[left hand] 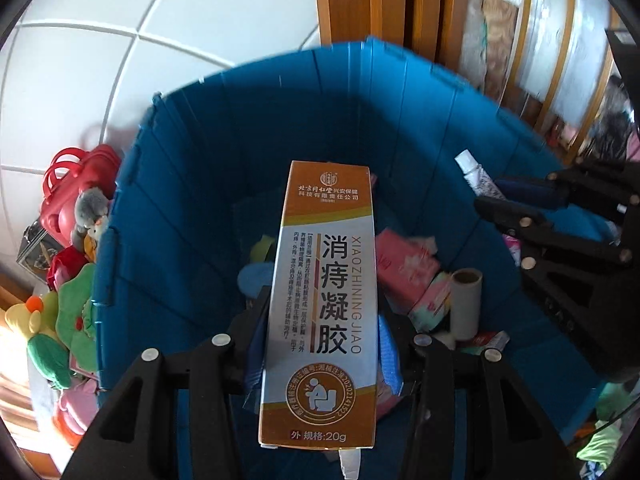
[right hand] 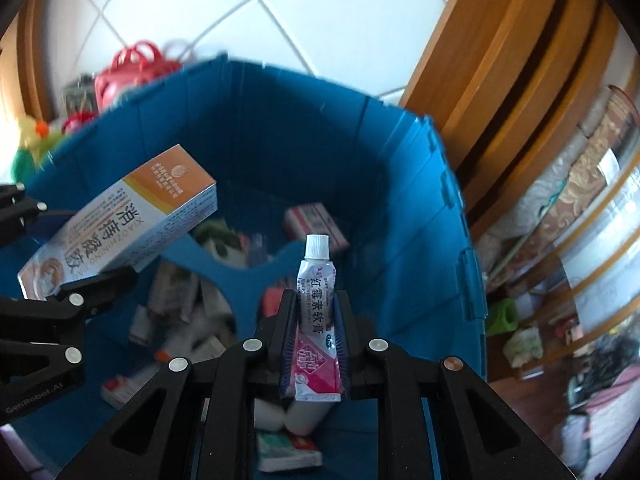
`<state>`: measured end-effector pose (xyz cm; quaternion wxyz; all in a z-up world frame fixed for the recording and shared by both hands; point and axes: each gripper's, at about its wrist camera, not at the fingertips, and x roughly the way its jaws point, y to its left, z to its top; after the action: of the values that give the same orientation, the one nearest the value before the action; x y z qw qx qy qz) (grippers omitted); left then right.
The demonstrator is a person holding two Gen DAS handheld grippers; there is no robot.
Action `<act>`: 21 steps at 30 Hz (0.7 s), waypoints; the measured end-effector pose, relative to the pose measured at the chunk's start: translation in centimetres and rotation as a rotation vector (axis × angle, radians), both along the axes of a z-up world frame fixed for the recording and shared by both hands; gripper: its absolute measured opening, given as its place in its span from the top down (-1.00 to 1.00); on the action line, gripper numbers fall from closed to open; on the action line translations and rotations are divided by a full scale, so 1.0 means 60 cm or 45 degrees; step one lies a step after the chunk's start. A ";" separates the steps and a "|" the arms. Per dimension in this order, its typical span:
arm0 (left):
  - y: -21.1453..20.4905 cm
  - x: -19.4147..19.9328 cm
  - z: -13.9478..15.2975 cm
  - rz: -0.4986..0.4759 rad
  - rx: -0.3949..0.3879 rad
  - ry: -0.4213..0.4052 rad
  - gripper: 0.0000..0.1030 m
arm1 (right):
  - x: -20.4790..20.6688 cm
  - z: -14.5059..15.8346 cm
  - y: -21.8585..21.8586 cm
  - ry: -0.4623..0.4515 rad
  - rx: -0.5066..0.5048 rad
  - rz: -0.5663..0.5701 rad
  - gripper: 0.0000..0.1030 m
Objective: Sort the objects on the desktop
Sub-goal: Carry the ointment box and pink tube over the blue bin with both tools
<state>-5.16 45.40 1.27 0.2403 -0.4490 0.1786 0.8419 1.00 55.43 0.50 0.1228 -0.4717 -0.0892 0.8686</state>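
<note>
A: Where does the sorting stand?

B: Well along, I'd judge. The blue bin (right hand: pixel 424 216) already has plenty in its bottom: a pink pack (left hand: pixel 404 270), a cardboard roll (left hand: pixel 466 300), small boxes and tubes, some too blurred to name.

A: And what's in hand?

B: Two things at once. The left hand-held gripper (left hand: pixel 322 344) is clamped on the box (left hand: pixel 324 300), an orange and white carton, gripped by its long sides and pointing forward over the bin's opening. The right hand-held gripper (right hand: pixel 316 320) is clamped on the tube (right hand: pixel 316 308), cap pointing away from the camera, also above the bin.

A: Either one inside yet?

B: Both hang over the opening, above the pile, touching none of it. So neither counts as sorted until it is let go.

A: What's left after those two?

B: Hard to say. The bench itself isn't visible in either view, so I can't tell how many objects still wait. Beside the bin, on its left, sit plush toys (left hand: pixel 60 320) and a red bag (left hand: pixel 76 188); whether they belong to the job I can't tell.

A: Risk?

B: Small. A drop from here should land both inside, since the walls stand tall all around.
</note>
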 end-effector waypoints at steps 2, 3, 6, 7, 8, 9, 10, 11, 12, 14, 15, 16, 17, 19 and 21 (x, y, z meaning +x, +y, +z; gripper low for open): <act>0.005 -0.005 -0.007 -0.004 -0.023 -0.017 0.11 | -0.006 -0.016 0.010 -0.081 -0.024 0.028 0.65; 0.006 -0.007 -0.009 -0.002 -0.026 -0.039 0.11 | -0.009 -0.027 0.010 -0.127 -0.025 0.044 0.65; 0.008 -0.015 -0.018 0.001 -0.030 -0.118 0.11 | -0.012 -0.057 0.013 -0.254 -0.043 0.094 0.65; 0.008 -0.015 -0.020 0.001 -0.034 -0.135 0.11 | -0.011 -0.067 0.015 -0.296 -0.052 0.108 0.65; 0.008 -0.017 -0.024 -0.004 -0.044 -0.149 0.11 | -0.011 -0.070 0.013 -0.314 -0.054 0.113 0.65; 0.008 -0.014 -0.027 -0.012 -0.050 -0.160 0.11 | -0.011 -0.077 0.015 -0.340 -0.059 0.120 0.65; 0.010 -0.013 -0.030 -0.023 -0.056 -0.180 0.11 | -0.009 -0.084 0.016 -0.371 -0.058 0.131 0.65; 0.012 -0.011 -0.034 -0.035 -0.060 -0.202 0.11 | -0.009 -0.089 0.017 -0.394 -0.064 0.141 0.65; 0.015 -0.009 -0.039 -0.050 -0.067 -0.226 0.11 | -0.008 -0.093 0.018 -0.418 -0.082 0.152 0.65; 0.020 -0.006 -0.050 -0.074 -0.097 -0.269 0.11 | -0.006 -0.101 0.018 -0.459 -0.096 0.164 0.65; 0.022 -0.004 -0.055 -0.079 -0.118 -0.284 0.11 | -0.005 -0.106 0.019 -0.482 -0.092 0.166 0.65; 0.024 -0.003 -0.059 -0.086 -0.135 -0.294 0.11 | -0.006 -0.109 0.019 -0.494 -0.093 0.167 0.65; 0.024 -0.004 -0.061 -0.087 -0.144 -0.300 0.11 | -0.007 -0.110 0.019 -0.504 -0.090 0.168 0.65; 0.026 -0.006 -0.059 -0.087 -0.150 -0.302 0.11 | -0.008 -0.112 0.019 -0.517 -0.087 0.170 0.65; 0.024 -0.003 -0.060 -0.093 -0.161 -0.297 0.11 | -0.008 -0.111 0.018 -0.520 -0.091 0.172 0.65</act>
<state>-5.36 46.86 -2.33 0.2612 -0.5514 0.2185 0.7616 0.53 56.51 -6.18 0.0268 -0.6348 -0.1128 0.7639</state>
